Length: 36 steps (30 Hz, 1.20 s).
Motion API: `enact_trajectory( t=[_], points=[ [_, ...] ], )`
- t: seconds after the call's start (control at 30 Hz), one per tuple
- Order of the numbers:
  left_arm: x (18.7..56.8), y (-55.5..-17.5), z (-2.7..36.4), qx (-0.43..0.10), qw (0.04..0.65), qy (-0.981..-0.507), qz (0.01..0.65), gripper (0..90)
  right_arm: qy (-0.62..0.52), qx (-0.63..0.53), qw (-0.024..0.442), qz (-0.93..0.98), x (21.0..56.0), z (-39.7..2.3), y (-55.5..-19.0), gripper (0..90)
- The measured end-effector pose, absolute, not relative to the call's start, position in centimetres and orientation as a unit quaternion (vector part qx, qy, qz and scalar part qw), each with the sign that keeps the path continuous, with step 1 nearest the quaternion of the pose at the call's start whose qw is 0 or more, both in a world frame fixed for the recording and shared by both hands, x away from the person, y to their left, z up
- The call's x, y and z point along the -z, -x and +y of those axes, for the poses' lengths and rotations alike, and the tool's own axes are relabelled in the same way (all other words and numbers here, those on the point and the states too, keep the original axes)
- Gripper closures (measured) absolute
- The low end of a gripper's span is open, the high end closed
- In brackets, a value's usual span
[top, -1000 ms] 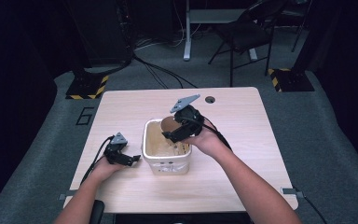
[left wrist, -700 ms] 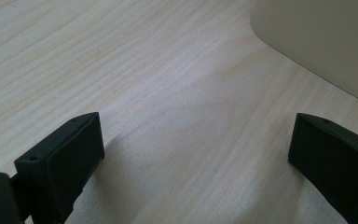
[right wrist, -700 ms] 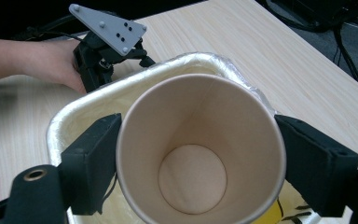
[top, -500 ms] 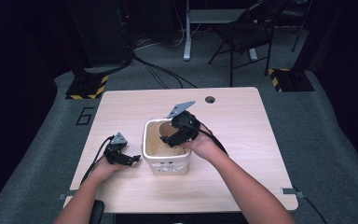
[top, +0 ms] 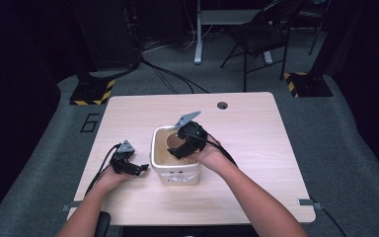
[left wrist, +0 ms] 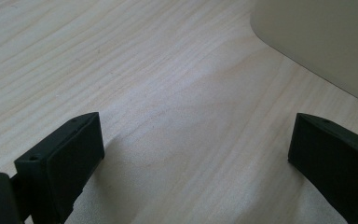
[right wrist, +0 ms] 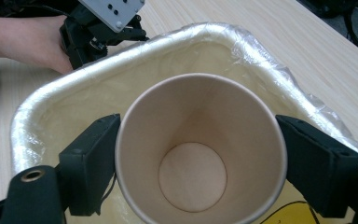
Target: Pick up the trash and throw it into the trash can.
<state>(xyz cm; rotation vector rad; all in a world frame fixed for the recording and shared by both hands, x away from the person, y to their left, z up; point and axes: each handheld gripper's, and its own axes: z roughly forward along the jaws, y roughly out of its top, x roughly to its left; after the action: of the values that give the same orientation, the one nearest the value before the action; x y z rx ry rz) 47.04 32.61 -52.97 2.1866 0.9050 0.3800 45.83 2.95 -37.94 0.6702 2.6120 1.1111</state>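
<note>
Table (top: 256, 148): cup (right wrist: 200, 149) between right gripper (right wrist: 200, 163) fingers.

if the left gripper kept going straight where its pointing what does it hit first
Probably the cream bin: the open left gripper points over bare table toward its wall, though it may slip past the corner.

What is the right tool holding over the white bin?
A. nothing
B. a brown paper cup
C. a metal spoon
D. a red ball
B: in the right gripper view the right tool has its two black pads pressed on either side of an empty brown paper cup, above the plastic-lined white bin.
</note>
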Motion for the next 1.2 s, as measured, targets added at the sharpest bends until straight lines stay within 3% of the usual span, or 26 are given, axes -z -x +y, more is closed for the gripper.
enact_trajectory(
  t=[0.57, 1.2],
  points=[
    [53.0, -47.1, 32.6, -0.148, 0.365, -0.849, 0.351, 3.2, -0.238, -0.38, 0.107, 0.888, 38.4, 3.2, -45.8, 13.9],
    [53.0, -47.1, 32.6, -0.147, 0.365, -0.849, 0.352, 3.2, -0.283, -0.411, 0.177, 0.848, 35.9, -4.0, -46.0, 16.5]
  ],
)
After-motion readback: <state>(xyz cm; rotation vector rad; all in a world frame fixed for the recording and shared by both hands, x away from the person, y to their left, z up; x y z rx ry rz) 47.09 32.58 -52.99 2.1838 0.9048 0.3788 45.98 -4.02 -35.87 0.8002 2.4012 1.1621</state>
